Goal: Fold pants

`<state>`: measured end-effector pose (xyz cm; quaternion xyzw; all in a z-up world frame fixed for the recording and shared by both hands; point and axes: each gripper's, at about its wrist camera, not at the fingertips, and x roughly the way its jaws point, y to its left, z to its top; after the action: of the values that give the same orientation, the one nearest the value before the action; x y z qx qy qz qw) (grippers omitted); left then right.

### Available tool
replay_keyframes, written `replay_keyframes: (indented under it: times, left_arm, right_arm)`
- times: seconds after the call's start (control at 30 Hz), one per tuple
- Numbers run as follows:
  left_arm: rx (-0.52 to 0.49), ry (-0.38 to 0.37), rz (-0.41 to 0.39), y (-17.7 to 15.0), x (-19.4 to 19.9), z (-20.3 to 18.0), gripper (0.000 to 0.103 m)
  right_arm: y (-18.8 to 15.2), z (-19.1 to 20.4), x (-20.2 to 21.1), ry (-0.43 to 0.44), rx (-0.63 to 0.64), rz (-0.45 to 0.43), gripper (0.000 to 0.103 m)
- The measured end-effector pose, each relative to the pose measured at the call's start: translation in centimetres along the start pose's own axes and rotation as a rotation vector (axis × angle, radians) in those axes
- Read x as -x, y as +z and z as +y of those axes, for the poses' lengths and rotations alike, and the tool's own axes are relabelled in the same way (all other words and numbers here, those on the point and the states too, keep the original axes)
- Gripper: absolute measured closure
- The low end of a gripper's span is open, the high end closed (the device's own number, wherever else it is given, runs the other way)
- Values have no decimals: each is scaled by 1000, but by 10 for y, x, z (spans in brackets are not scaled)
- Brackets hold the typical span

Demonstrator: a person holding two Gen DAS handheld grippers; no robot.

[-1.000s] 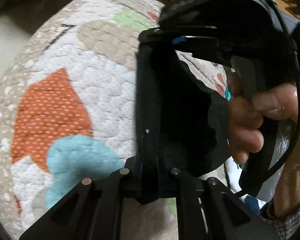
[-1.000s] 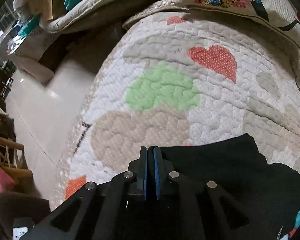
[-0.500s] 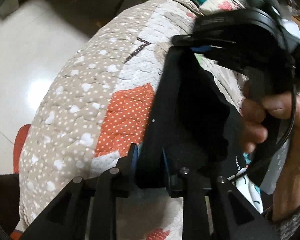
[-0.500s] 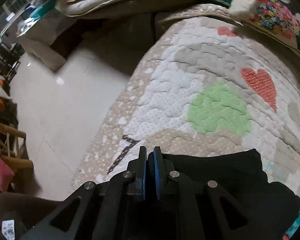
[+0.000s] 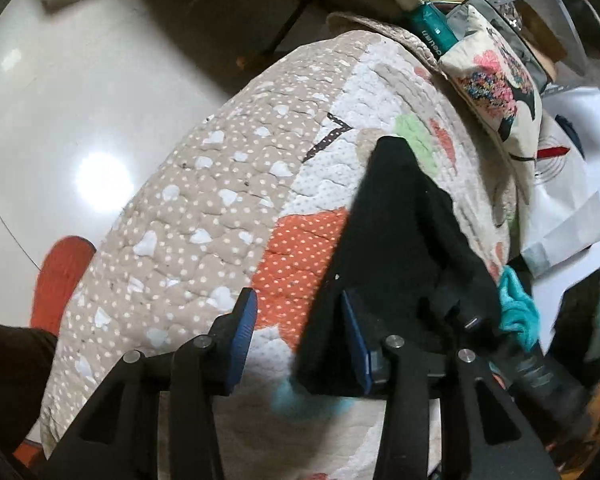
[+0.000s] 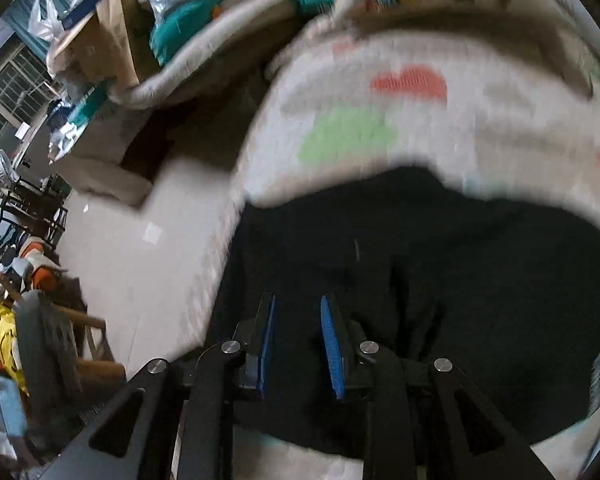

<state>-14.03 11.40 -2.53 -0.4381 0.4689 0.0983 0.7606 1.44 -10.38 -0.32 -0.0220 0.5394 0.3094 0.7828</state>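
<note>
**While both tongs gape: pants on quilt**

Left gripper (image 5: 300,340): spread wide, clamping nothing, right finger against pants (image 5: 400,240) edge. Right gripper (image 6: 298,344): parted, empty, over the black cloth. Pants bunched on patchwork quilt (image 5: 204,216) near its edge.

Left gripper (image 5: 300,332) and right gripper (image 6: 298,344) fingers spread.
</note>
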Motion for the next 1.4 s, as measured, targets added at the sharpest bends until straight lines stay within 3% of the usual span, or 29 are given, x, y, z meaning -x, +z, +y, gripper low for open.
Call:
replay_keyframes:
  times: [0.03, 0.1, 0.13, 0.17, 0.37, 0.57, 0.8, 1.03, 1.17, 1.4]
  left_arm:
    - [-17, 10, -11, -1, -1, -4, 59]
    - [-59, 36, -51, -2, 4, -11, 58]
    - [-71, 47, -64, 0, 6, -14, 58]
    - [-83, 56, -77, 0, 8, -16, 57]
    - [-153, 45, -111, 5, 6, -43, 57]
    - [-312, 35, -117, 0, 17, -88, 57]
    - [-624, 65, -55, -12, 14, -167, 50]
    - [-845, 17, 92, -18, -46, -257, 48]
    - [-921, 0, 136, -25, -85, -298, 49]
    - [-1000, -61, 288, -45, -158, -362, 49]
  right_arm:
    - [-7, -10, -3, -19, -25, -5, 79]
    - [-17, -35, 6, 48, -131, -73, 85]
    - [-21, -45, 15, 52, -187, -95, 85]
    - [-27, -58, 29, 37, -250, -133, 75]
    - [-77, -119, 98, 71, -481, -335, 73]
    - [-118, -160, 120, 114, -688, -407, 72]
    - [-134, -184, 114, 143, -827, -411, 69]
    - [-142, -203, 107, 99, -902, -425, 63]
    - [-136, -210, 101, 57, -909, -442, 63]
    - [-122, -209, 91, -37, -896, -476, 63]
